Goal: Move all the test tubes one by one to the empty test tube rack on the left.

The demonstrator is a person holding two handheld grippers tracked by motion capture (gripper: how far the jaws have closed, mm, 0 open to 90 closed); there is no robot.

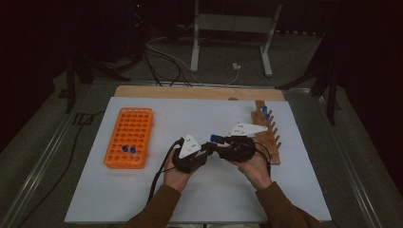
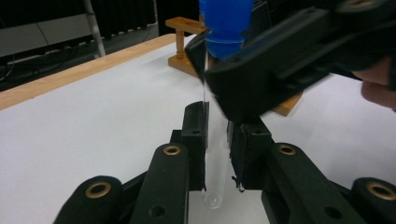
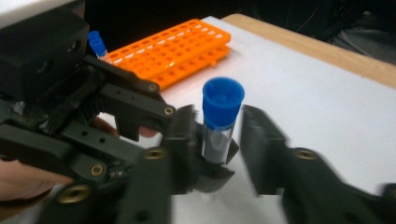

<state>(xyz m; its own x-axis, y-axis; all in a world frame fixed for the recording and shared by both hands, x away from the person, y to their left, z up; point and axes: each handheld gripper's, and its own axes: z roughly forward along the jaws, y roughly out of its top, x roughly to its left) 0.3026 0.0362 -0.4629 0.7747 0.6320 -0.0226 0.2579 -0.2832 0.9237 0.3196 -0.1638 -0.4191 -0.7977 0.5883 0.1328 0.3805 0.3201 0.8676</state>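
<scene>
I read this as a hand-over above the middle of the table (image 1: 142, 190): 1 tube (image 2: 215, 140) passing between my 2 grippers. My left gripper (image 2: 216, 154) clamps its glass low down. My right gripper (image 3: 219, 140) stands open, jaws either side of the tube under the blue cap (image 3: 223, 100), not clearly pressing. The tube stands upright, cap up, round bottom down. Next, I judge, 1 gripper must take it alone, perhaps for the orange rack (image 1: 129, 137).
</scene>
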